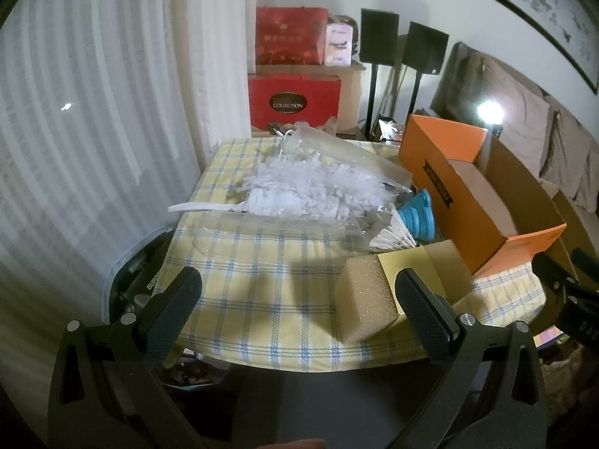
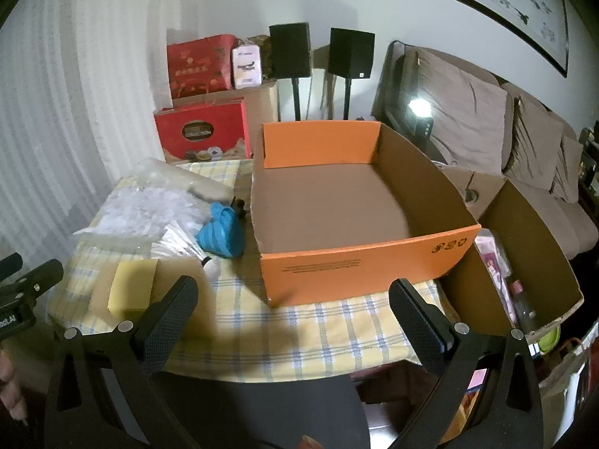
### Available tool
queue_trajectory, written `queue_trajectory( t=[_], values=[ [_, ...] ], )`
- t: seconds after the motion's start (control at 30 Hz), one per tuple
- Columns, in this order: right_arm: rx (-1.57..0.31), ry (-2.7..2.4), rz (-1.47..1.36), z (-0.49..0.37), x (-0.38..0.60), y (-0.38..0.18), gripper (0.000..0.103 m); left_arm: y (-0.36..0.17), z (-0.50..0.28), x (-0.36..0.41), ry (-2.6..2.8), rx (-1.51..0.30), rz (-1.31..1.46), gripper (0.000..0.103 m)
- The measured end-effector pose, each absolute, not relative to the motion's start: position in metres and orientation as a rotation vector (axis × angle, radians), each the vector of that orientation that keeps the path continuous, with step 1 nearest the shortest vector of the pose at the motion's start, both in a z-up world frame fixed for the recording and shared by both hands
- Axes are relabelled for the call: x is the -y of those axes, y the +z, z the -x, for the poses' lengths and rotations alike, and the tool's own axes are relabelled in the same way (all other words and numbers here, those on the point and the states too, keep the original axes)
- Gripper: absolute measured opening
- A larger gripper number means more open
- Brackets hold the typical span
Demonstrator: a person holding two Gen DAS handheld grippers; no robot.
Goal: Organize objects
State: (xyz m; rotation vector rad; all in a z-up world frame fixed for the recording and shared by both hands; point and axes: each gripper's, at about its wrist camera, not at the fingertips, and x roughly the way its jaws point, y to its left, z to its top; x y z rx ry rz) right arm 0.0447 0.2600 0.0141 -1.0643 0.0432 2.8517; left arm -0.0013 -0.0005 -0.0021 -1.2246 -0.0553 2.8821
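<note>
Both claws spread and empty over the checked surface [image 2: 262, 321], nothing boxed yet.

The left claw [image 1: 299, 299] hangs wide above the cloth, the sponge [image 1: 368, 299] at its 3 o'clock; the right claw [image 2: 294, 301] gapes just before the empty orange box [image 2: 359, 262]. Left of the box lie a bagged white duster [image 1: 299, 183], a shuttlecock [image 2: 187, 243] and a blue funnel [image 2: 221, 234]. A sensible start, I judge: take the sponge squarely across its flat sides, lift clear of the box wall, and release low inside.

Black tongs [image 1: 299, 299] with textured pads [image 1: 170, 312] and silver screws [image 1: 468, 318].
</note>
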Motion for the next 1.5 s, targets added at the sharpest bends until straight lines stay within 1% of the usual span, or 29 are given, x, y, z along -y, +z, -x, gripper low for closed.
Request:
queue_trajectory(
  t=[0.53,0.67,0.83,1.07,1.1,1.13,1.17,1.2,1.23,1.27,1.3,1.4,1.43,1.5],
  values=[
    [-0.042,2.889,1.077,-0.04,-0.254,0.015,0.103,-0.005,0.003,0.003,2.876,0.061,1.229,0.103],
    [-0.052,2.907,1.084,-0.041,-0.254,0.014,0.103,-0.009,0.006,0.007,2.827,0.102,1.216,0.103],
    [-0.076,2.939,1.109,-0.041,-0.254,0.009,0.103,-0.024,0.013,0.014,2.726,0.205,1.227,0.103],
    [-0.113,2.988,1.147,-0.04,-0.251,-0.003,0.102,-0.039,0.014,0.01,2.646,0.224,1.234,0.102],
    [-0.122,2.996,1.157,-0.039,-0.25,-0.005,0.101,-0.041,0.015,0.01,2.631,0.239,1.234,0.101],
    [-0.136,3.01,1.173,-0.039,-0.249,-0.008,0.099,-0.042,0.016,0.01,2.616,0.254,1.237,0.097],
    [-0.148,3.022,1.193,-0.038,-0.247,-0.01,0.094,-0.043,0.017,0.01,2.601,0.267,1.243,0.093],
    [-0.155,3.034,1.214,-0.037,-0.245,-0.012,0.086,-0.045,0.018,0.01,2.578,0.284,1.248,0.091],
    [-0.164,3.048,1.247,-0.035,-0.242,-0.015,0.081,-0.047,0.018,0.01,2.567,0.297,1.251,0.088],
    [-0.177,3.059,1.277,-0.034,-0.24,-0.018,0.072,-0.047,0.019,0.01,2.554,0.311,1.254,0.083],
    [-0.197,3.069,1.306,-0.032,-0.238,-0.02,0.065,-0.049,0.02,0.009,2.538,0.324,1.257,0.081],
    [-0.245,3.082,1.362,-0.025,-0.232,-0.029,0.054,-0.051,0.023,0.008,2.511,0.342,1.268,0.067],
    [-0.25,3.084,1.369,-0.024,-0.231,-0.031,0.052,-0.053,0.025,0.007,2.496,0.345,1.275,0.061],
    [-0.274,3.084,1.388,-0.018,-0.229,-0.034,0.044,-0.056,0.028,0.006,2.461,0.368,1.283,0.055]
  ],
)
